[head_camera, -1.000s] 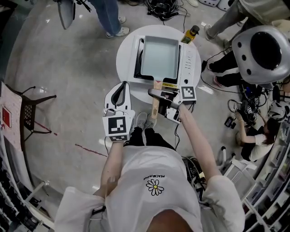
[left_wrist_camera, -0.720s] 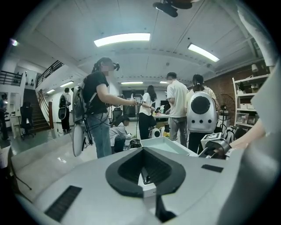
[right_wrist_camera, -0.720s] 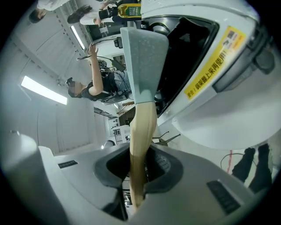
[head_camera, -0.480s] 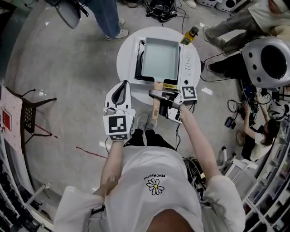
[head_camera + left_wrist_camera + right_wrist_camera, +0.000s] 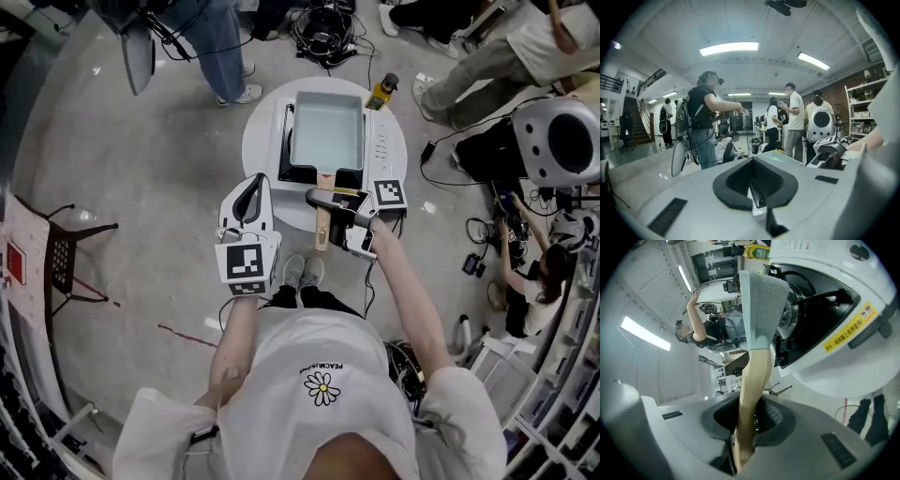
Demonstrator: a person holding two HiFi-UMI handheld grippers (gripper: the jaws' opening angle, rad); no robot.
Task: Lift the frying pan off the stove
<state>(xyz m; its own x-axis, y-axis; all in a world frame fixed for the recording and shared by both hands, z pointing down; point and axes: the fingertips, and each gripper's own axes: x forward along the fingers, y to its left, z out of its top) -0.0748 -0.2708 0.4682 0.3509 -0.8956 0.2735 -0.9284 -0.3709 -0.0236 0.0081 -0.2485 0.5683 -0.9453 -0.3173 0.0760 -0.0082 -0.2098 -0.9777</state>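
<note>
A pale blue rectangular frying pan [image 5: 328,131] is over the white stove [image 5: 386,150] on a round white table [image 5: 258,141]. Its wooden handle [image 5: 322,228] points toward me. My right gripper [image 5: 326,197] is shut on that handle. In the right gripper view the handle [image 5: 752,390] runs between the jaws of my right gripper [image 5: 747,427], and the pan's speckled underside [image 5: 761,301] stands apart from the stove's black burner [image 5: 811,301]. My left gripper [image 5: 248,194] hovers at the table's near left edge, shut and holding nothing; the left gripper view shows its pads [image 5: 740,180] together.
A yellow bottle [image 5: 382,92] stands at the table's far right edge. Several people stand or sit around the table, with cables on the floor behind it. A dark chair [image 5: 70,234] is at the left, and a white round device [image 5: 562,141] at the right.
The table and pan sit a little farther from me in the head view. Both grippers hold the same poses, the right one still shut on the handle.
</note>
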